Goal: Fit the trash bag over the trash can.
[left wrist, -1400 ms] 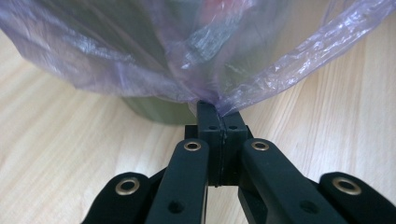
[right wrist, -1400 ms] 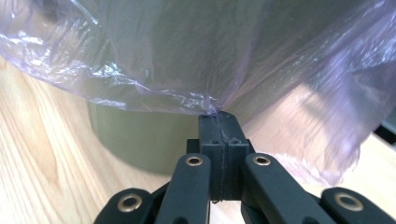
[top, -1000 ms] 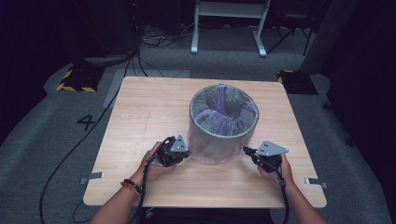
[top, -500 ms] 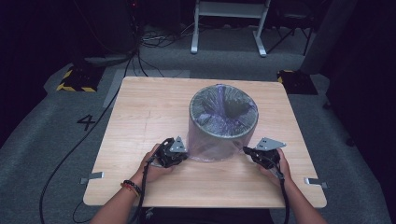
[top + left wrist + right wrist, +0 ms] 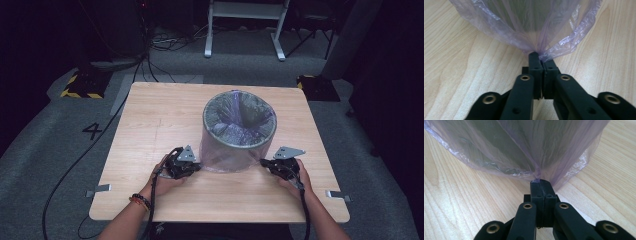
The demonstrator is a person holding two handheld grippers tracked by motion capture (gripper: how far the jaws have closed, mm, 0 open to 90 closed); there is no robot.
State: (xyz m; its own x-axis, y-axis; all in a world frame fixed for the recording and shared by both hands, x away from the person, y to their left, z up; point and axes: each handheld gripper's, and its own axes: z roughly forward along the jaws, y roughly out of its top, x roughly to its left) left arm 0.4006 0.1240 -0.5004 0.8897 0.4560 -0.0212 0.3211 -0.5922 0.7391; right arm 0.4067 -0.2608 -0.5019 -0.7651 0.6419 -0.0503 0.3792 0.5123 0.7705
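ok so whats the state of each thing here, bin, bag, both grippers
bin: upright on the table, lined with the bag
bag: purple, see-through, folded over the rim and pulled down the outside to near the tabletop
left gripper: fingers shut on the bag's lower edge, at the bin's left side
right gripper: fingers shut on the bag's lower edge, at the bin's right side
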